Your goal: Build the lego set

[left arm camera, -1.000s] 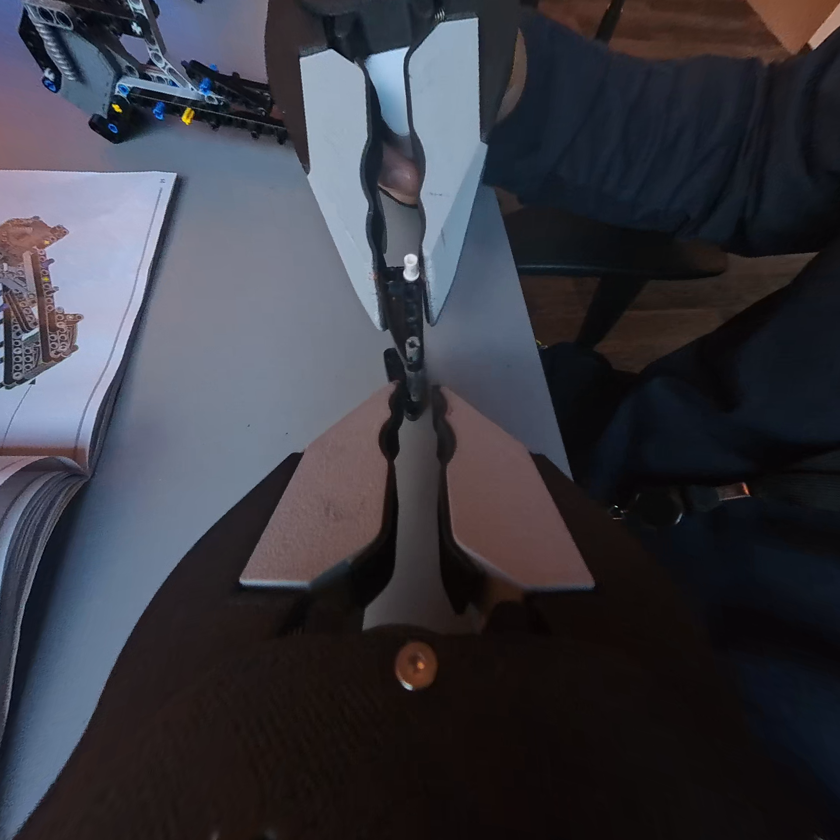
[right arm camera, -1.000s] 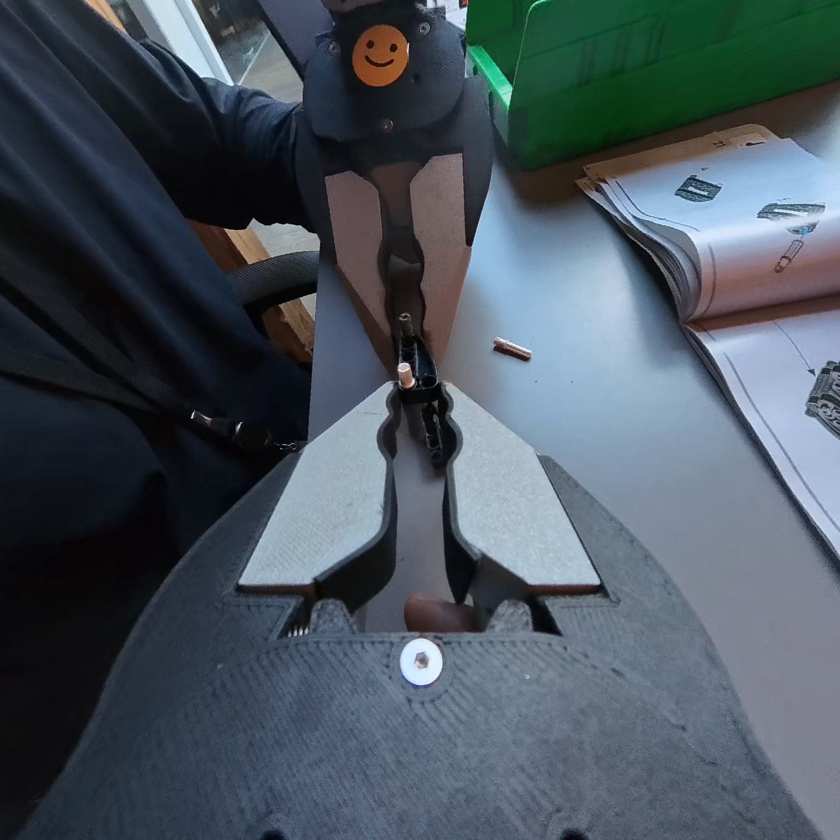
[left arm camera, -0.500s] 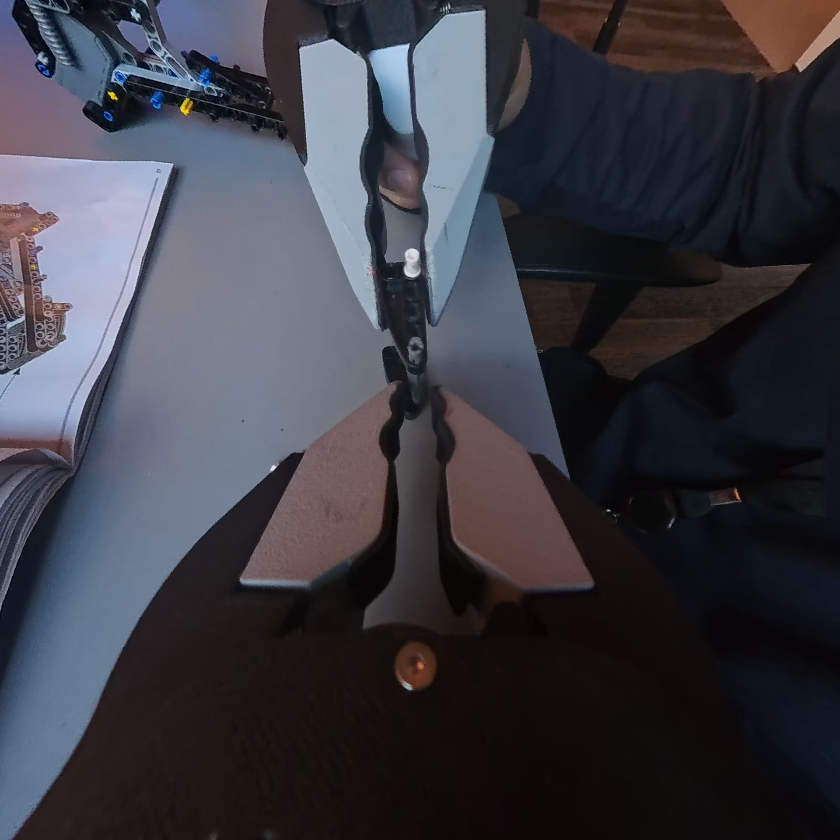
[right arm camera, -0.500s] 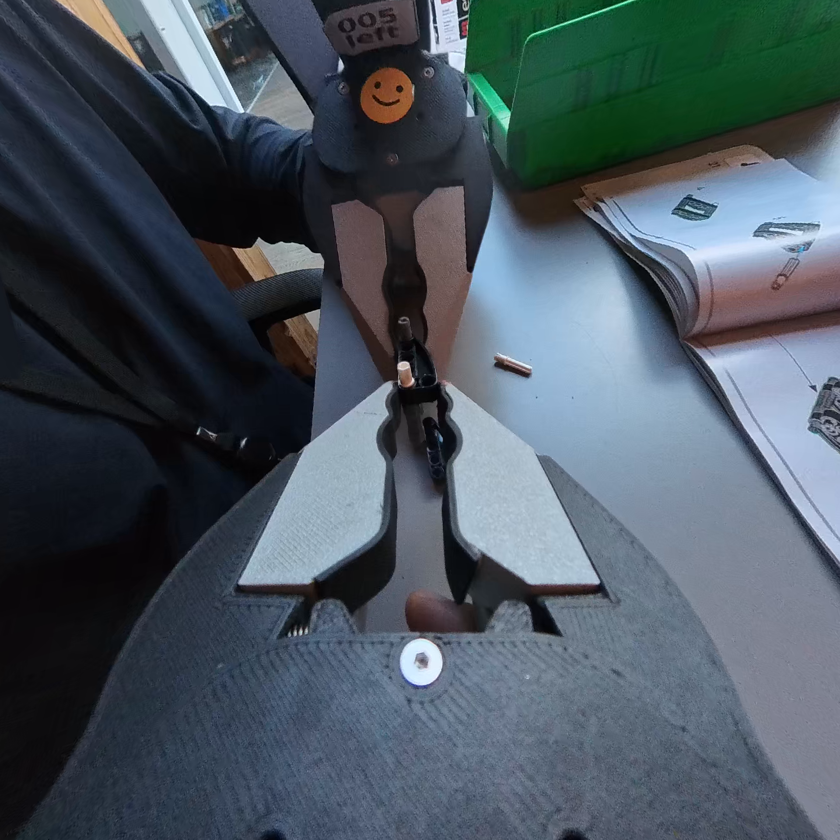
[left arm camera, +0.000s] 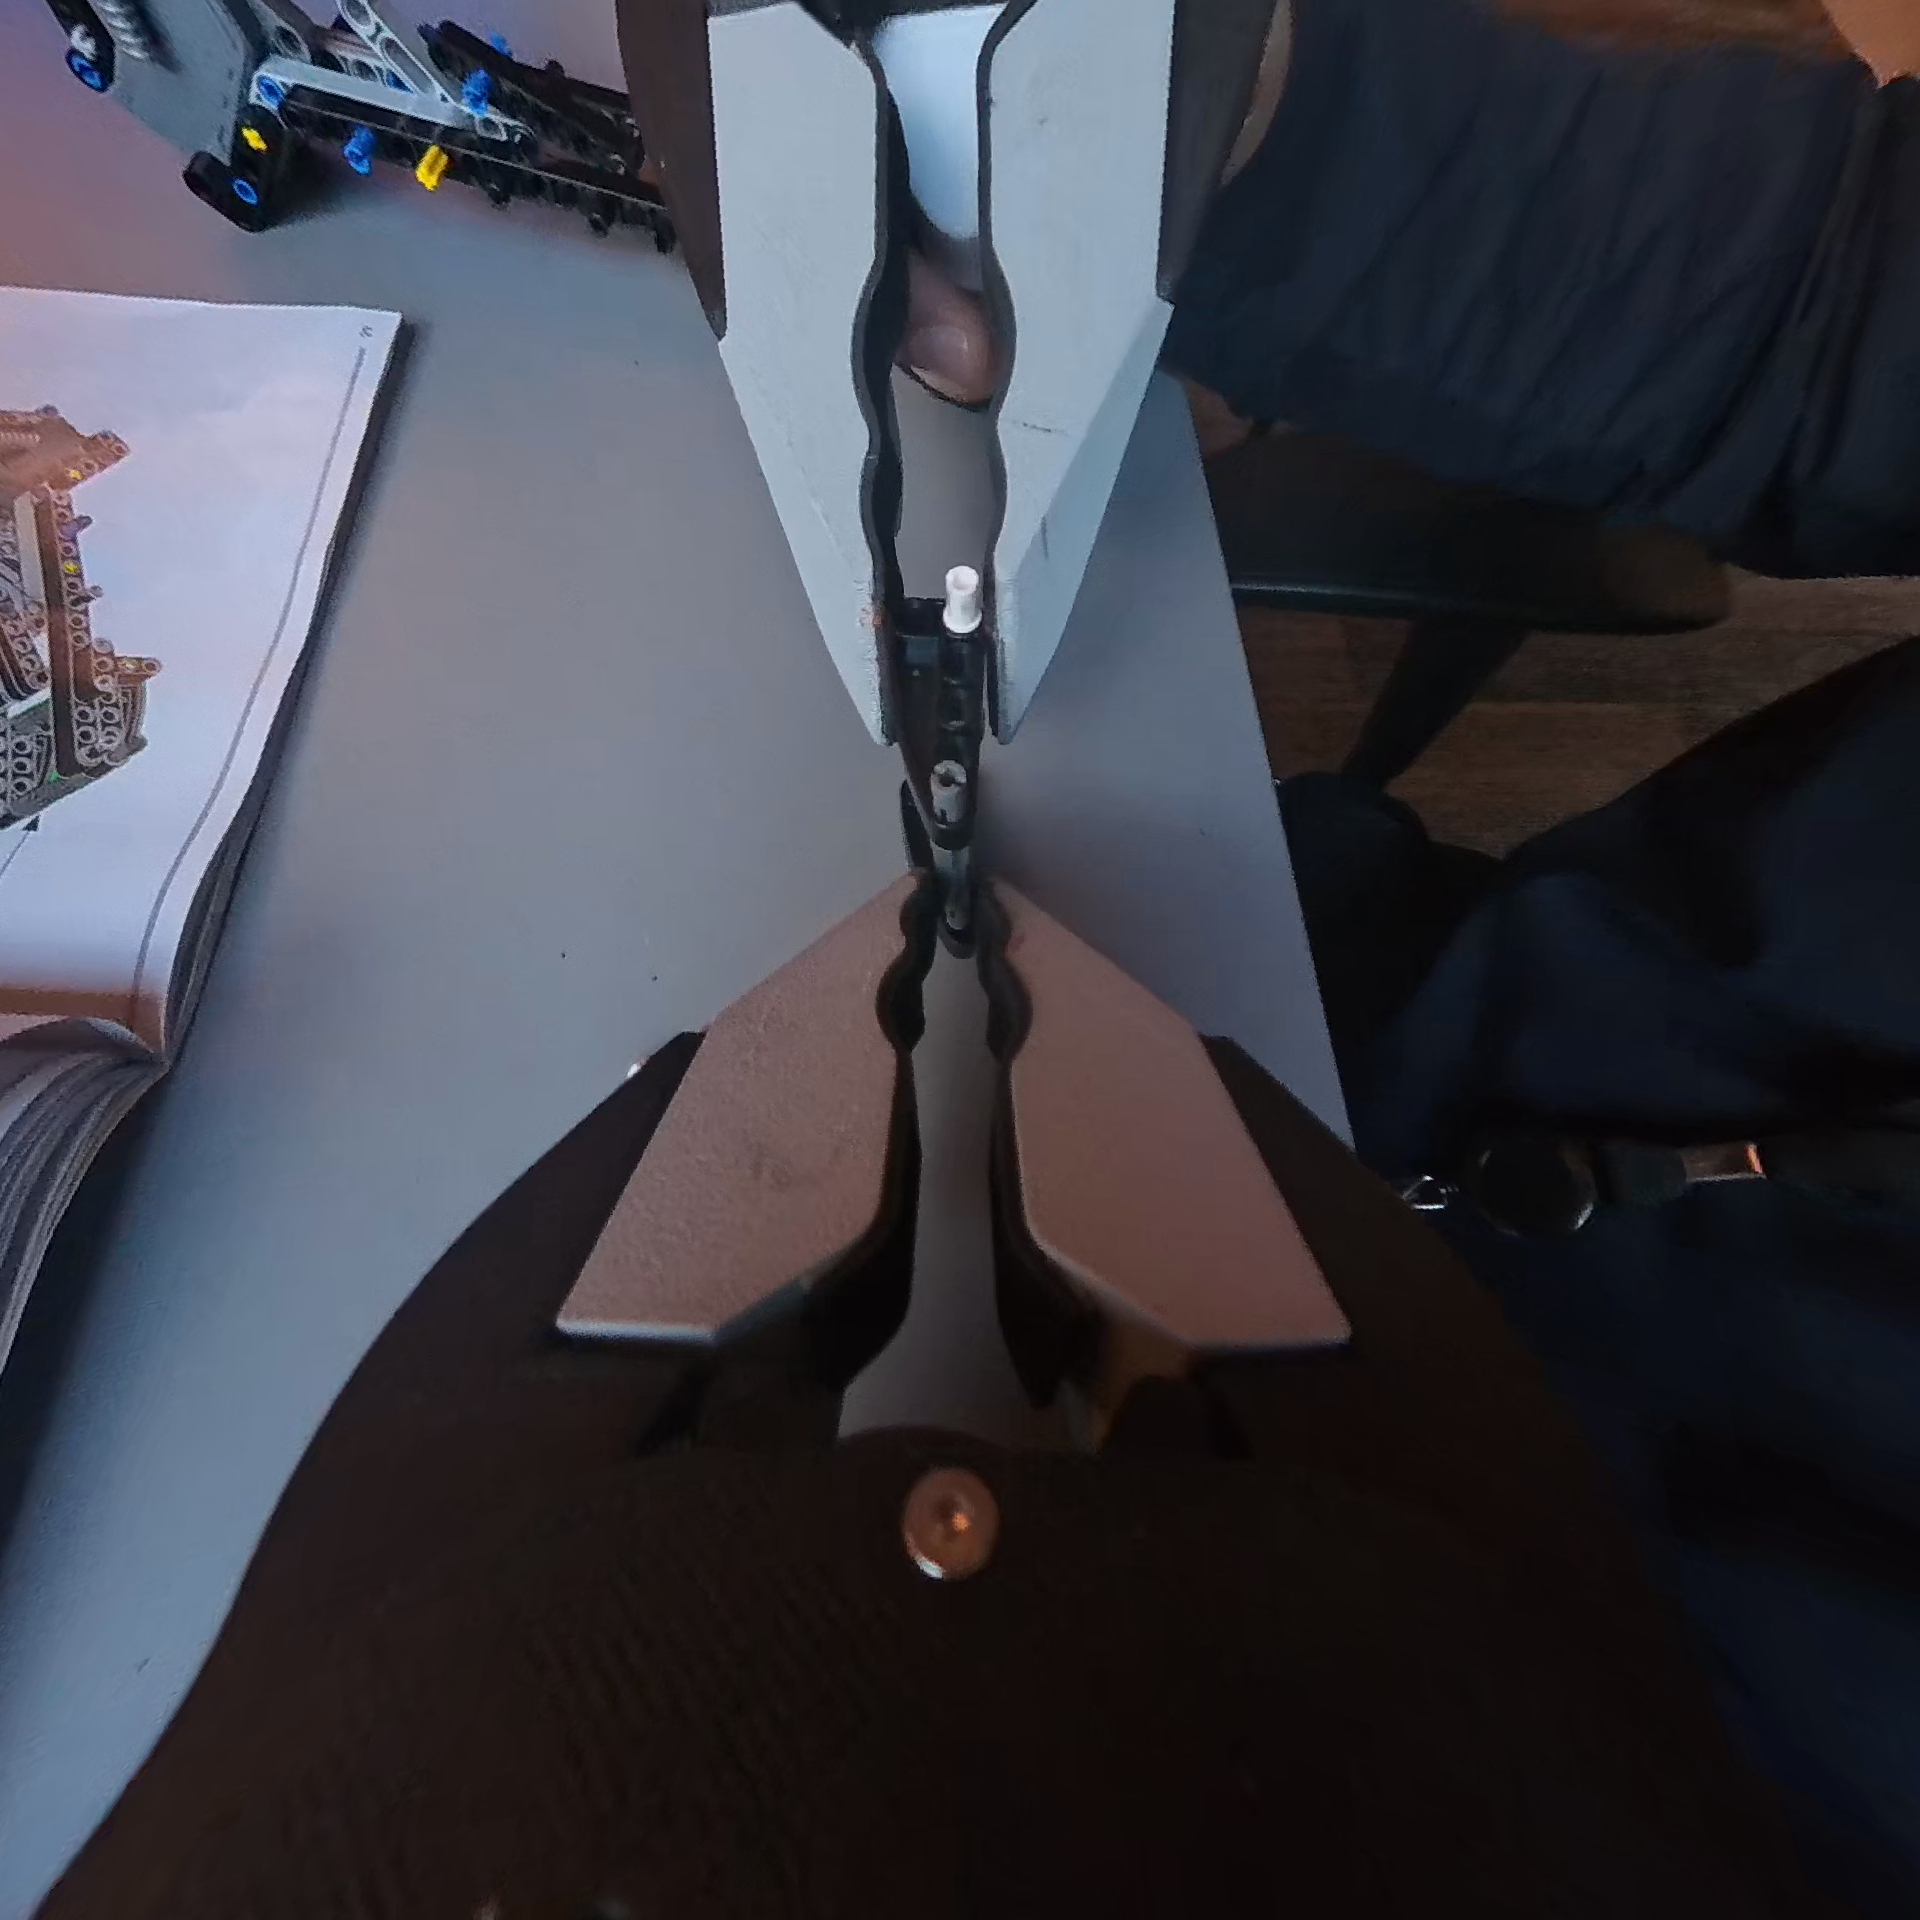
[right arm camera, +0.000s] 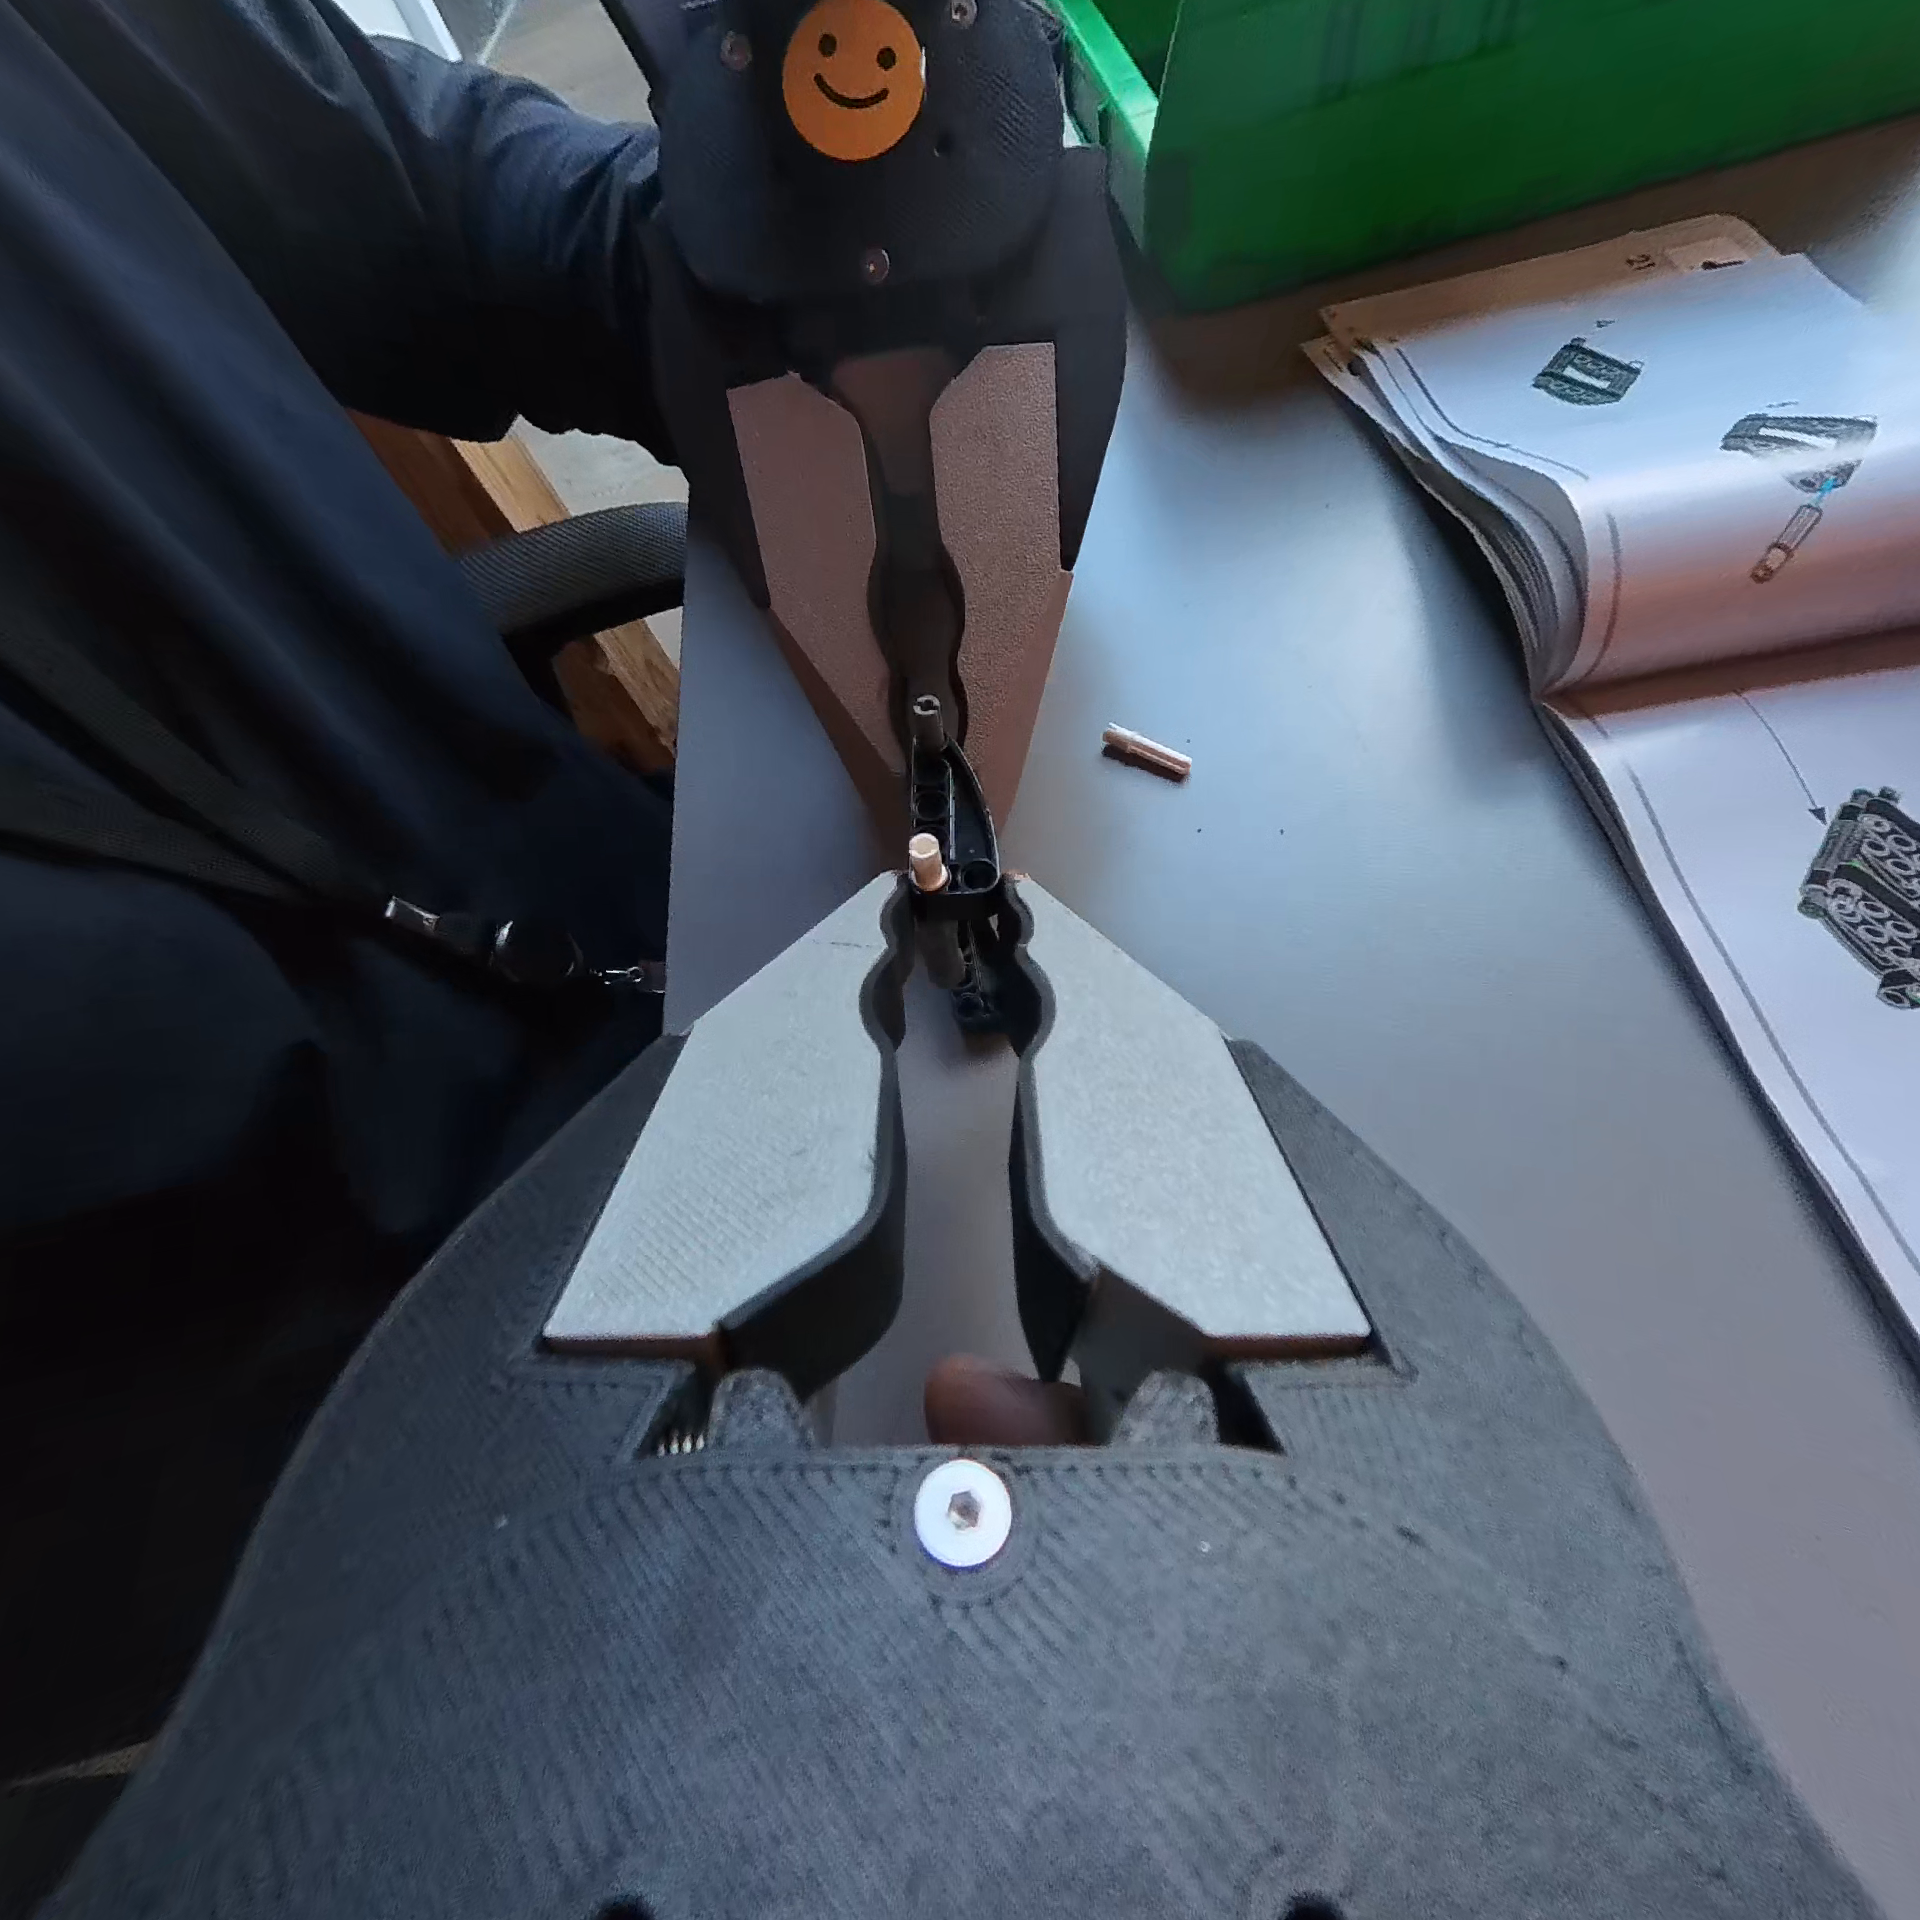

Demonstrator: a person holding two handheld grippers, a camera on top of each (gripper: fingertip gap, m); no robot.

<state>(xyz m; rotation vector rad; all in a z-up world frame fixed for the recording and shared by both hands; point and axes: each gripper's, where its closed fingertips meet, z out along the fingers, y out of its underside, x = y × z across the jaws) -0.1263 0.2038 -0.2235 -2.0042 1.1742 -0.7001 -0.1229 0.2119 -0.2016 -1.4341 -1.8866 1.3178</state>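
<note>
Tongs meet tip to tip over the near table edge: my left gripper (left arm camera: 951,914) pinches a black pin entering the black beam (right arm camera: 956,816), which my right gripper (right arm camera: 951,914) clamps, a tan peg (right arm camera: 923,860) already seated. Farther off, a loose peg (right arm camera: 1146,750) right of the grippers, the open manual (right arm camera: 1704,499), and the part-built model (left arm camera: 416,135) at far left suggest much remains.
</note>
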